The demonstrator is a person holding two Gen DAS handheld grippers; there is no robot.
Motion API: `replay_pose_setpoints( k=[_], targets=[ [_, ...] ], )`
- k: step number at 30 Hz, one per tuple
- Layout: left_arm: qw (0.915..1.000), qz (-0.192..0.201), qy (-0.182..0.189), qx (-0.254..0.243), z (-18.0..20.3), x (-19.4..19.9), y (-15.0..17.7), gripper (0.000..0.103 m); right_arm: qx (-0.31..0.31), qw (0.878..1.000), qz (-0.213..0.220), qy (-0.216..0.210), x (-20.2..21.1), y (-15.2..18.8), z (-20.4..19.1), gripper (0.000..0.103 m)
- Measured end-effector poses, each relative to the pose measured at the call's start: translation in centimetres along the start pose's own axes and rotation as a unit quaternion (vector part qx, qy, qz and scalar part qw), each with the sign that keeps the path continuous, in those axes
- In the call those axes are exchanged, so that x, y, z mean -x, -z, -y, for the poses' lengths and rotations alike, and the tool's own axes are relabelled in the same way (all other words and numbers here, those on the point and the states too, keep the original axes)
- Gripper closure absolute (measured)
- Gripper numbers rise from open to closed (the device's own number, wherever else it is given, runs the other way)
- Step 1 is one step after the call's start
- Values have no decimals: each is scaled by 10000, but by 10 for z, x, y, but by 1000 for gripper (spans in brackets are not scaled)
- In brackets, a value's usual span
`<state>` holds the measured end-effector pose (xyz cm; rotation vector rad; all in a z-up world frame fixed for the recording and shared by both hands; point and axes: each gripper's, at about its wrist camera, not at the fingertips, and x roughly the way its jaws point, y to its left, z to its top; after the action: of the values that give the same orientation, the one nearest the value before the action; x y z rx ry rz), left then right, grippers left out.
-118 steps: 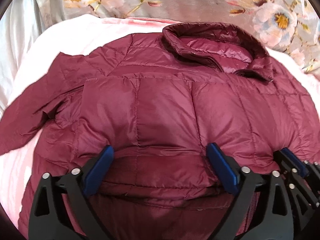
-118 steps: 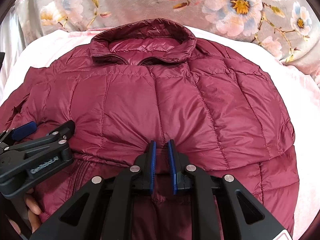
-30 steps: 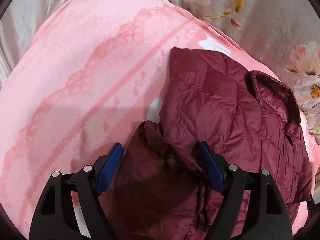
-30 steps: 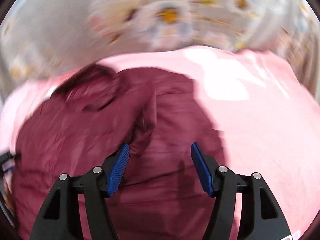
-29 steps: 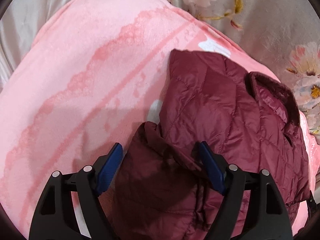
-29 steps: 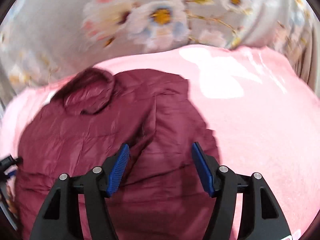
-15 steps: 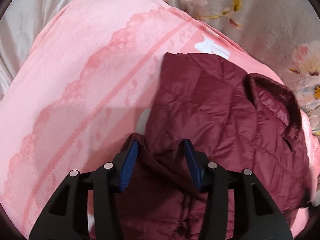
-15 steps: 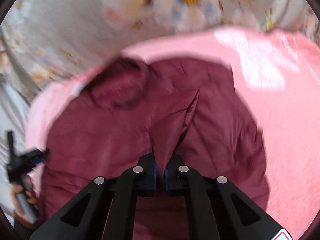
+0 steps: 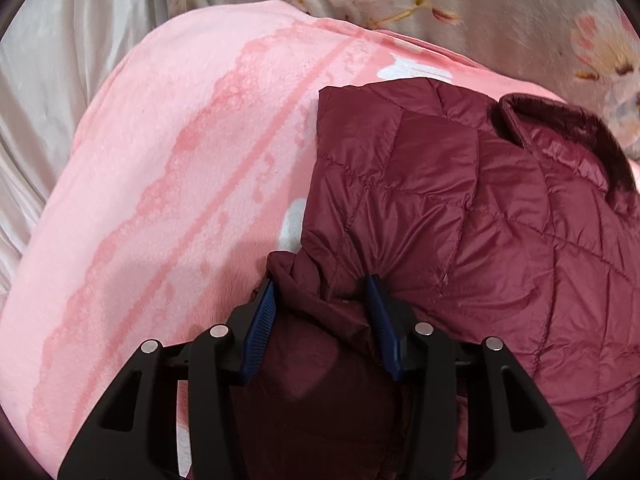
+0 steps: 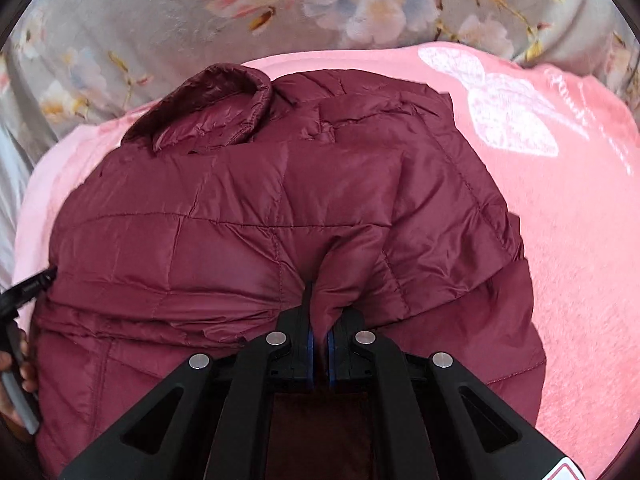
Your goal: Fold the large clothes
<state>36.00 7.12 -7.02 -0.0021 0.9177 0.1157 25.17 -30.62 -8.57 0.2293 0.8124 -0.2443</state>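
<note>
A maroon quilted puffer jacket (image 9: pixel 472 216) lies on a pink blanket (image 9: pixel 180 152), its collar (image 9: pixel 568 132) toward the far side. In the left wrist view my left gripper (image 9: pixel 320 292) has its jaws half closed around a bunched fold of the jacket's left sleeve area. In the right wrist view the jacket (image 10: pixel 260 208) fills the middle. My right gripper (image 10: pixel 319 308) is shut on a pinched fold of the jacket's right side. The left gripper's tip (image 10: pixel 28 288) shows at the left edge there.
The pink blanket (image 10: pixel 580 220) spreads wide to the right of the jacket, with a white motif (image 10: pixel 508 112). A grey floral cover (image 10: pixel 240 12) lies beyond the blanket. Pale grey sheet (image 9: pixel 52 92) lies at the far left.
Both grippers went from open over the jacket's sides to closing on fabric. The right gripper shut on a fold. The left jaws narrowed around the bunched sleeve fabric.
</note>
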Motion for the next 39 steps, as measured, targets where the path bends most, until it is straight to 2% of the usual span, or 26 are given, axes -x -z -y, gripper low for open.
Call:
replay_pose_setpoints(
  k=[4,8,11,14,18,20,22,27,32,34,36,39],
  targets=[
    [10000,-54,-3,-73,-1,12,0,58,-14,9998,145,97,25,-2,5,93],
    [9992,101,375,-119,-1,50,-11,57,-267,9966,768,145,73,-16,10,86],
    [9970,124,723,-257,24,66,-32,52,-233,9961,802,-300,81,-38,-10,85],
    [9938,-37,1031,-413,60,62,-44,48,44,9966,540,-624,59,-55,-47,85],
    [9947,-173,740,-690,100,36,-34,49,442,9975,67,-544,18,-47,-82,85],
    [9943,-350,712,-711,104,22,-23,49,526,9968,-179,-570,1,-34,-89,85],
    [9942,-343,700,-735,101,21,-11,49,602,9957,-291,-636,-2,-20,-91,85],
    [9921,-278,684,-1014,92,32,11,49,740,9944,-260,-714,11,-3,-96,85],
    [9903,-389,810,-1062,83,47,13,49,620,9955,89,-705,33,-18,-86,85],
    [9919,-257,875,-882,79,56,5,49,618,9965,142,-538,29,-24,-83,85],
    [9943,-102,771,-725,78,55,-6,49,602,9974,114,-385,20,-25,-80,85],
    [9945,-291,698,-726,83,38,-9,49,562,9980,-97,-286,-1,-20,-74,85]
  ],
)
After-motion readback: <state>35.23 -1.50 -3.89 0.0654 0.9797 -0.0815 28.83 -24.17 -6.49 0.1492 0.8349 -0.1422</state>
